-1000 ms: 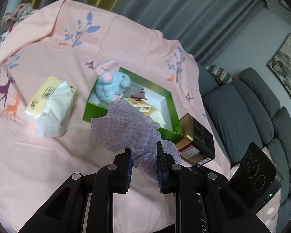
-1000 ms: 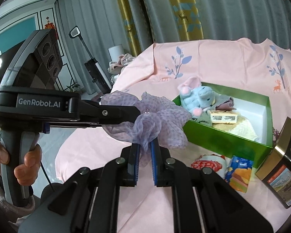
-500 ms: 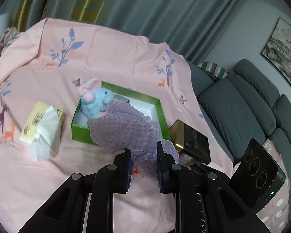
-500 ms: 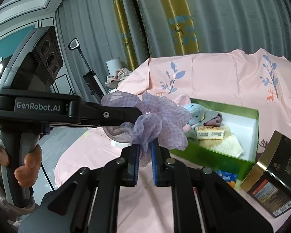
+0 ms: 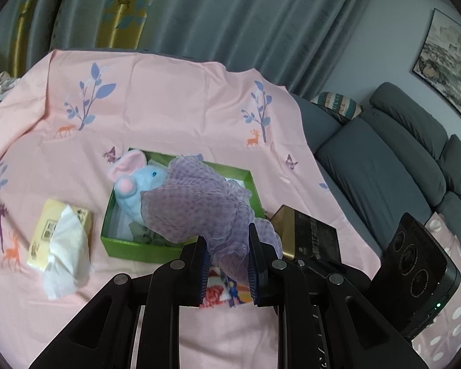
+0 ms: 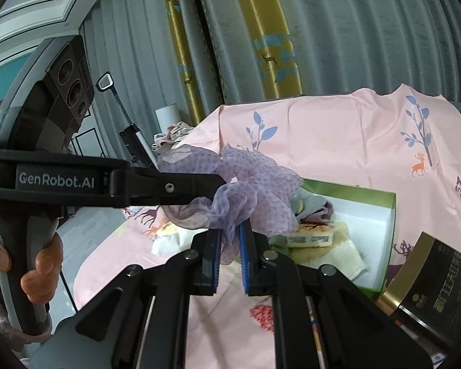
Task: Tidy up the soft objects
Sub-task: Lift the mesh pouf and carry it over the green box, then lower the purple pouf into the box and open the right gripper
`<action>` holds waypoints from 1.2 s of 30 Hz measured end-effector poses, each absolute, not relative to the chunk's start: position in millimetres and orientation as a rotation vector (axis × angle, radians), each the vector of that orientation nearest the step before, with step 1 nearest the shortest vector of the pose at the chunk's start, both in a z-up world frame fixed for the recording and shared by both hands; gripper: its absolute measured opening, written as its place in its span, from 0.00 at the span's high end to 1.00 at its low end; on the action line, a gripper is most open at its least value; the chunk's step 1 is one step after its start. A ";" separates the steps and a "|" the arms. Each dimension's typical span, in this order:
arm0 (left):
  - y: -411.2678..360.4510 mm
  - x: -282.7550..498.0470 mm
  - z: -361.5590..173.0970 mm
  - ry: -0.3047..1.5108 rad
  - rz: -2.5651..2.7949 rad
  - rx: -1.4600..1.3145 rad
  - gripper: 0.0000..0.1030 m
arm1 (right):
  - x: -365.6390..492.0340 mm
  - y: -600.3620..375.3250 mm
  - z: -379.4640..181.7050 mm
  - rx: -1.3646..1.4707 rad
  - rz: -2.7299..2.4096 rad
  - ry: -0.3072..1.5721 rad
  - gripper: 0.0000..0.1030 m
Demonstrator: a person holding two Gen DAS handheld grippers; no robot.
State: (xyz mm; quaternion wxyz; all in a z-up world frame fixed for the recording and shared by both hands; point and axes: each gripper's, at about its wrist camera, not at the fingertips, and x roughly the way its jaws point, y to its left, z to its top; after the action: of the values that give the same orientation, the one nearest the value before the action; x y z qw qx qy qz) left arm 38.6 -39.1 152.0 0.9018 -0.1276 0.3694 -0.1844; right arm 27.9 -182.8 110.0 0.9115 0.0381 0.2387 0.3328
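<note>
A sheer lilac dotted scarf hangs bunched in the air, pinched from both sides. My left gripper is shut on its lower end, and my right gripper is shut on another fold. The left gripper's body reaches in from the left in the right wrist view, held by a person's hand. Below and beyond the scarf sits an open green box on the pink cloth. It holds a blue plush mouse, a small pack and a cream cloth.
A yellow tissue pack with a tissue pulled out lies left of the box. A dark gold-edged tin stands right of it. Small colourful packets lie under the grippers. A grey sofa is at the right, curtains behind.
Both grippers have risen and pulled back with the scarf, so the box and table look smaller and lower. The scarf now hangs in front of the box's middle.
</note>
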 end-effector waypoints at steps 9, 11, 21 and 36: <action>-41.7 76.0 144.0 0.779 -0.366 -0.238 0.80 | 64.6 -180.5 103.2 0.066 0.641 0.504 0.90; -42.0 87.1 139.5 0.789 -0.365 -0.235 0.80 | 73.2 -178.9 100.9 0.061 0.629 0.510 0.90; -40.8 136.7 109.4 0.870 -0.341 -0.254 0.80 | 121.8 -171.1 75.2 0.055 0.564 0.588 0.90; -35.1 177.0 68.3 0.962 -0.268 -0.231 0.80 | 162.1 -154.8 42.1 0.035 0.515 0.731 0.87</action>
State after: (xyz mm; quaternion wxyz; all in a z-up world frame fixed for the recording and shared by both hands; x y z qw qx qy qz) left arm 177.0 -35.1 68.3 0.8714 -0.1107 0.4604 -0.1284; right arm 162.1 -154.8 42.1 0.9014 0.0169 0.3536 0.2492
